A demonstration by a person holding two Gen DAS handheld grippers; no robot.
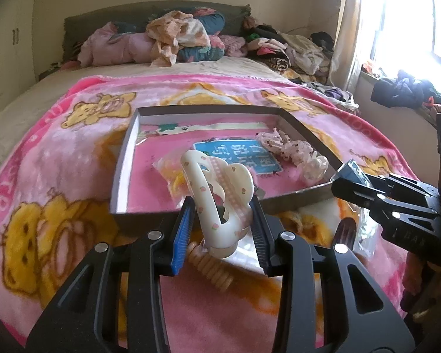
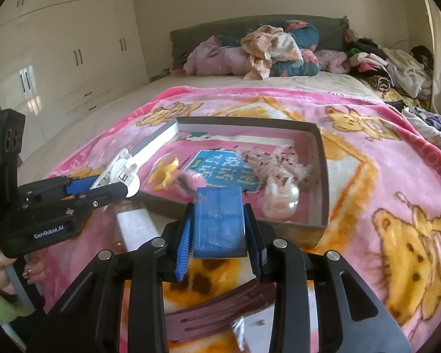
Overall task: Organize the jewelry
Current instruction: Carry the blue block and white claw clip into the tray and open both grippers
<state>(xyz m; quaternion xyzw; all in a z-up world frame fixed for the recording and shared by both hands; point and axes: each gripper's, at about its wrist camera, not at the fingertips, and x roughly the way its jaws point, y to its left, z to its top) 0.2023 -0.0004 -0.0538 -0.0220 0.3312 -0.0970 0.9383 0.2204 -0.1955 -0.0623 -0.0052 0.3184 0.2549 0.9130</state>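
Note:
My left gripper [image 1: 222,214] is shut on a cream hair claw clip [image 1: 217,194] with small pink dots, held just above the near rim of a shallow grey box lid [image 1: 123,158] on the bed. My right gripper [image 2: 219,229] is shut on a small blue plastic case [image 2: 219,220], held over the lid's near edge. The lid [image 2: 323,176] holds a floral scrunchie [image 1: 291,150], a yellow item in a clear bag [image 1: 173,173] and a blue card [image 1: 235,156]. The left gripper with the clip also shows in the right wrist view [image 2: 114,176].
A pink bear-print blanket [image 1: 58,147] covers the bed. A beige spiral hair tie [image 1: 211,267] and a dark brown comb [image 2: 220,314] lie on it near me. Pillows and clothes pile up at the headboard [image 1: 176,38]. A wardrobe [image 2: 67,58] stands left.

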